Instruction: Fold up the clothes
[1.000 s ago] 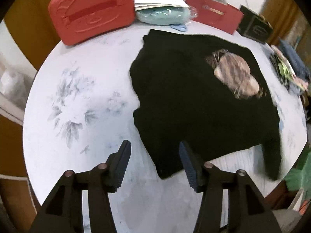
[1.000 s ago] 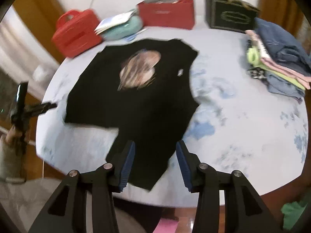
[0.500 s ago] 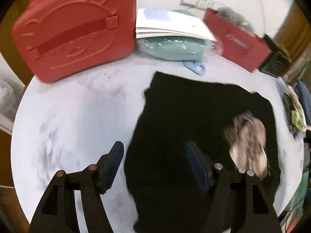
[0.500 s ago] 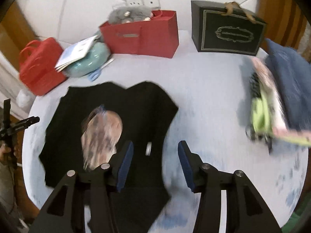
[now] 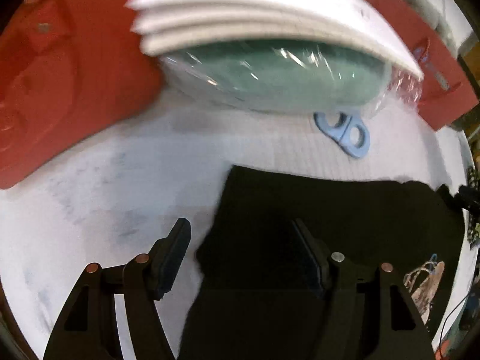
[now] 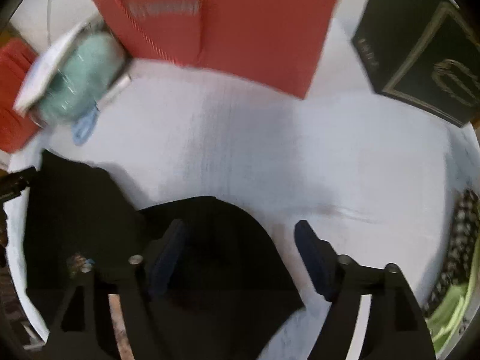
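A black T-shirt [image 5: 315, 210] lies flat on the white floral table [image 5: 90, 186]; part of its pale print [image 5: 426, 282] shows at the lower right. My left gripper [image 5: 243, 234] hovers open over the shirt's far left corner, one finger above bare table, the other above cloth. In the right wrist view the same shirt [image 6: 90, 210] fills the lower left, and my right gripper [image 6: 240, 237] stands open over the rounded sleeve end [image 6: 228, 222]. Nothing is between either pair of fingers.
Close ahead of the left gripper are a red case [image 5: 60, 84], a teal wrapped bundle [image 5: 270, 78] under white booklets [image 5: 255, 21], and blue scissor handles [image 5: 345, 132]. A red paper bag [image 6: 228, 30], a black box [image 6: 420, 51] and stacked clothes [image 6: 456, 270] ring the table's far side.
Both grippers have moved forward and down toward the far edge of the shirt; the bags and the bundle loom much larger. Both stayed open.
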Demonstrator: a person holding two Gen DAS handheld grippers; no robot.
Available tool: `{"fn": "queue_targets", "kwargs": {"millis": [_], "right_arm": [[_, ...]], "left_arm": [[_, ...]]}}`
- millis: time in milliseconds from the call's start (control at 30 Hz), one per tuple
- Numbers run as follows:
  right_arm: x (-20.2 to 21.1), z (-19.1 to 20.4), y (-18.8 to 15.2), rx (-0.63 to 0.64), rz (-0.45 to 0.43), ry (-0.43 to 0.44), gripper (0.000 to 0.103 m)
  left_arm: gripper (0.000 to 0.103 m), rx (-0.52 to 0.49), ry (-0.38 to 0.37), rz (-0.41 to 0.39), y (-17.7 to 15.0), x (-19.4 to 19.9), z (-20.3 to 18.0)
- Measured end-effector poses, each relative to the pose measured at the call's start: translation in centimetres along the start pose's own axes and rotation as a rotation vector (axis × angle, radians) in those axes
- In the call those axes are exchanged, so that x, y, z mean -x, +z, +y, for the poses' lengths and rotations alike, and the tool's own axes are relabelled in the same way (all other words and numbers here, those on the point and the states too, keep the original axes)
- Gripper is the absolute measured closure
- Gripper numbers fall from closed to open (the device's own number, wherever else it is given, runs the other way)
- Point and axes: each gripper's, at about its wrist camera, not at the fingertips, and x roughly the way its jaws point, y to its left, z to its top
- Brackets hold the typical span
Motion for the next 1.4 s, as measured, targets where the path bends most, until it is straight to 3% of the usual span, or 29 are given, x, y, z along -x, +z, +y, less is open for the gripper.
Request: {"fn": "queue_targets", "kwargs": {"millis": [33, 100, 133, 200, 300, 333, 367, 400, 433, 467, 533, 600, 733, 900, 1167, 1267, 1400], "right_arm": [[-0.8, 0.4, 0.1, 0.018, 0.012, -0.011, 0.029], [-1.6, 1.6, 0.0, 0.08, 0.027, -0.044, 0.056], [-1.1, 2.5, -0.1, 0.123, 0.015, -0.046, 0.094], [0.5, 2.3, -0.2, 0.113, -0.037, -0.047, 0.093], [3.4, 0.7, -0.4, 0.022, -0.136, -0.044, 0.093], [4.4, 0.1, -0.5, -0.009, -0.17, -0.043, 0.09], [5.4, -0.4, -0.6, -0.039, -0.203, -0.042, 0.066], [6.3, -1.0, -0.6, -0.07, -0.236, -0.041, 0.049], [7.3, -1.5, -0.7, -0.101, -0.269, -0.041, 0.038], [8.3, -2.1, -0.8, -0.131, -0.302, -0.04, 0.039], [10.1, -3.0, -1.1, -0.181, -0.357, -0.038, 0.042], [11.1, -3.1, -2.6, -0.169, -0.354, -0.038, 0.042], [11.7, -3.4, -6.6, -0.158, -0.302, -0.027, 0.042], [12.3, -3.8, -14.1, -0.174, -0.235, 0.032, 0.041], [9.2, -1.6, -25.3, -0.154, -0.112, 0.038, 0.041], [7.7, -0.8, -28.1, -0.172, -0.092, 0.04, 0.041], [6.5, 0.1, -29.1, -0.191, -0.105, 0.039, 0.041]], "left_arm": [[0.031, -0.021, 0.013, -0.014, 0.0, -0.1, -0.5], [0.049, -0.066, 0.052, -0.027, -0.3, -0.2, -1.5], [0.101, -0.08, 0.075, -0.043, -0.3, 0.3, -2.0], [0.098, -0.078, 0.109, -0.106, -0.5, 2.2, -2.4], [0.097, -0.018, 0.126, -0.264, -0.8, 6.6, -1.9], [0.093, 0.03, 0.143, -0.309, -0.8, 7.8, -1.3], [0.082, 0.052, 0.163, -0.318, -0.6, 8.0, -1.0], [0.067, 0.066, 0.182, -0.318, -0.3, 8.0, -0.6], [0.042, 0.072, 0.2, -0.286, -0.1, 7.6, -0.4], [0.039, 0.077, 0.199, -0.259, -0.2, 7.3, -0.1], [0.039, 0.07, 0.185, -0.248, -1.3, 7.5, 0.0], [0.039, 0.054, 0.179, -0.241, -2.9, 7.9, 0.0], [0.039, 0.047, 0.166, -0.184, -7.7, 7.8, 0.9], [0.039, 0.051, 0.149, -0.11, -14.9, 7.5, 2.0], [0.039, 0.08, 0.082, -0.019, -25.9, 6.8, 2.1], [0.038, 0.083, 0.049, -0.009, -28.2, 6.4, 1.0], [0.036, 0.056, 0.076, -0.031, -29.4, 6.3, -1.0]]}}
